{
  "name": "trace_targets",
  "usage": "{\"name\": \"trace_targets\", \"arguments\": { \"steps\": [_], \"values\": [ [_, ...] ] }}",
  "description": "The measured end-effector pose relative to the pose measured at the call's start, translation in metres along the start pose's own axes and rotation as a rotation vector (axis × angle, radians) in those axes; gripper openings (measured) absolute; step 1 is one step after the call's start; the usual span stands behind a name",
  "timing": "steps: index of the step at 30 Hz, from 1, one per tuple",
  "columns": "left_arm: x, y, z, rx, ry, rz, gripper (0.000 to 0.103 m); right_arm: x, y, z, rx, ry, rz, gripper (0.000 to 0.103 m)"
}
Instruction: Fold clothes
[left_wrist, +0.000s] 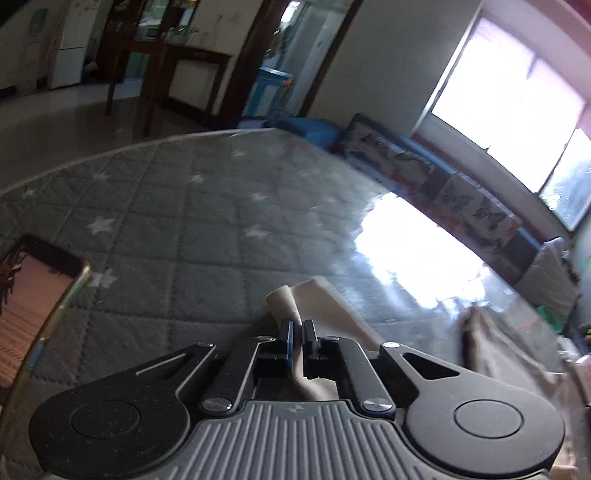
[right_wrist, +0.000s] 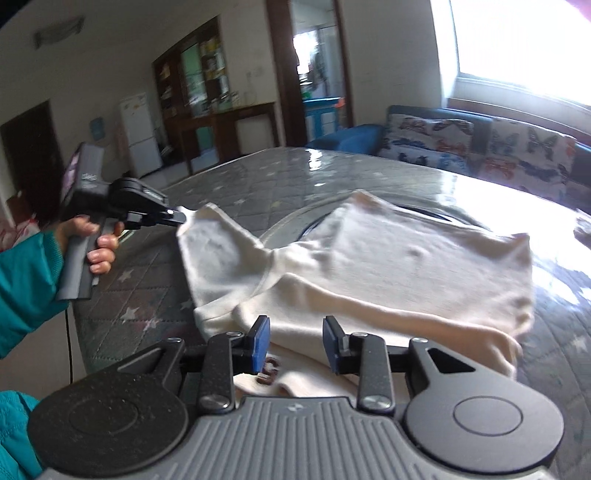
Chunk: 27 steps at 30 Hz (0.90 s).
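**A:** Item one?

**B:** Cream shirt (right_wrist: 388, 266), knit, one piece. Lies on the glass-topped table (right_wrist: 332, 166) over a star-quilted cloth (right_wrist: 140, 280), spread from the near edge toward the middle, its body to the right, a sleeve drawn out to the left.

**A:** Handling?

**B:** Light and limp, by my reading. It sags wherever unsupported, so any lifted part will droop and drag the rest. The glass looks slick, so the cloth should slide easily. Not fragile.

**A:** Left gripper (left_wrist: 297, 334)?

**B:** Pads nearly together, pinching the sleeve end (left_wrist: 286, 299). The right wrist view shows the tip (right_wrist: 177, 218) holding the sleeve (right_wrist: 218, 251) lifted off the table at far left.

**A:** Right gripper (right_wrist: 295, 345)?

**B:** Fingers spread wide, holding nothing. It hovers over the near hem, beside a small dark label (right_wrist: 269, 371).

**A:** Where to take hold?

**B:** At hems, cuffs and seams, I judge; doubled edges give a firmer bite than the open body. The near edge below the right gripper is the obvious grip.

**A:** Other items?

**B:** Butterfly-print sofa (right_wrist: 498, 147) at far right, white fridge (right_wrist: 138, 133) at far left.
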<state>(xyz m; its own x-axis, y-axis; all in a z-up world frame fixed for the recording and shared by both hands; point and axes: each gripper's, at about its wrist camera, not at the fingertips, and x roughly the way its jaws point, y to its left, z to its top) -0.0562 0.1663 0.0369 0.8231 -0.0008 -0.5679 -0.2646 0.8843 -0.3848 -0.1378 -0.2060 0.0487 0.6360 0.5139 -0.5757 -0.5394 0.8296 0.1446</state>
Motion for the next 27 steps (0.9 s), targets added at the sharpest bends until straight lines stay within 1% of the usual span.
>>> {"name": "trace_targets", "arguments": {
  "steps": [3, 6, 8, 10, 12, 13, 15, 17, 19, 22, 23, 25, 27],
  "values": [
    [-0.020, -0.033, 0.004, 0.047, -0.025, -0.128, 0.003, -0.012, -0.010, -0.005, 0.040, -0.027, -0.034, 0.031],
    [-0.038, -0.076, 0.005, 0.104, -0.030, -0.284, 0.003, -0.024, -0.021, -0.011, 0.094, -0.057, -0.066, 0.031],
    [-0.051, -0.108, 0.002, 0.169, -0.043, -0.376, 0.003, -0.030, -0.028, -0.014, 0.125, -0.070, -0.083, 0.031],
    [-0.061, -0.136, -0.003, 0.230, -0.055, -0.452, 0.003, -0.035, -0.034, -0.017, 0.153, -0.079, -0.102, 0.032],
    [-0.065, -0.157, -0.010, 0.272, -0.034, -0.516, 0.003, -0.036, -0.035, -0.019, 0.125, -0.060, -0.117, 0.032],
    [-0.065, -0.163, -0.015, 0.303, -0.014, -0.534, 0.003, -0.036, -0.034, -0.020, 0.094, -0.043, -0.128, 0.032],
    [-0.064, -0.172, -0.030, 0.374, 0.032, -0.547, 0.006, -0.036, -0.034, -0.025, 0.059, -0.012, -0.151, 0.032],
    [-0.059, -0.172, -0.047, 0.445, 0.091, -0.546, 0.007, -0.038, -0.038, -0.034, 0.033, 0.019, -0.181, 0.032],
    [-0.054, -0.167, -0.064, 0.497, 0.136, -0.515, 0.007, -0.039, -0.039, -0.042, -0.012, 0.048, -0.211, 0.032],
    [-0.043, -0.154, -0.089, 0.538, 0.208, -0.460, 0.008, -0.040, -0.037, -0.048, -0.084, 0.073, -0.235, 0.031],
    [-0.040, -0.149, -0.095, 0.547, 0.223, -0.446, 0.009, -0.039, -0.034, -0.049, -0.126, 0.081, -0.245, 0.031],
    [-0.040, -0.145, -0.103, 0.573, 0.227, -0.431, 0.013, -0.036, -0.032, -0.049, -0.163, 0.095, -0.254, 0.029],
    [-0.038, -0.145, -0.108, 0.601, 0.226, -0.422, 0.015, -0.030, -0.028, -0.047, -0.207, 0.098, -0.272, 0.029]
  ]
}}
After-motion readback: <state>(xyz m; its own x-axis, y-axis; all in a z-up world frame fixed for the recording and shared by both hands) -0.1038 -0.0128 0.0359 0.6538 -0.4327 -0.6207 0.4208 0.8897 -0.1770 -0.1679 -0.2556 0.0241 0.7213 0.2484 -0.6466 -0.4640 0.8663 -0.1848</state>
